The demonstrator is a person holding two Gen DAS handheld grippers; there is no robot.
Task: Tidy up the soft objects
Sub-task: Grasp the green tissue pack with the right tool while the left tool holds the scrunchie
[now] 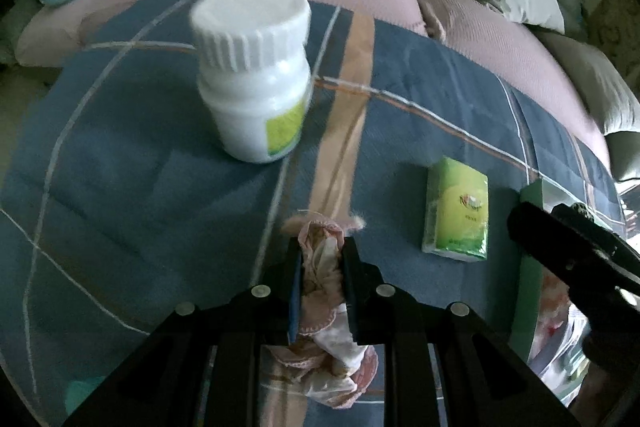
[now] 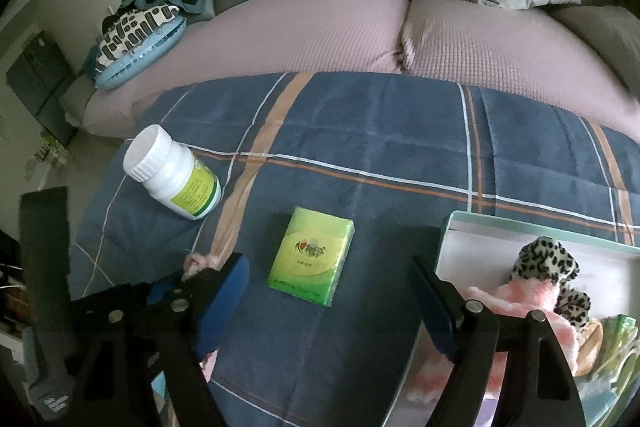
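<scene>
The left gripper (image 1: 322, 267), clamped on a crumpled pink frilled cloth (image 1: 320, 263), has the mint-green-rimmed box (image 1: 532, 291) at right of frame, beside the wide-open right gripper (image 2: 332, 303).

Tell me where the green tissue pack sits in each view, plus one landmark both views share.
Left wrist view: tissue pack lies right of centre on the blue quilt, beyond the shut left tongs.
Right wrist view: tissue pack lies at centre, between the open right tongs.
Shared landmark: white bottle, left of the pack.
</scene>
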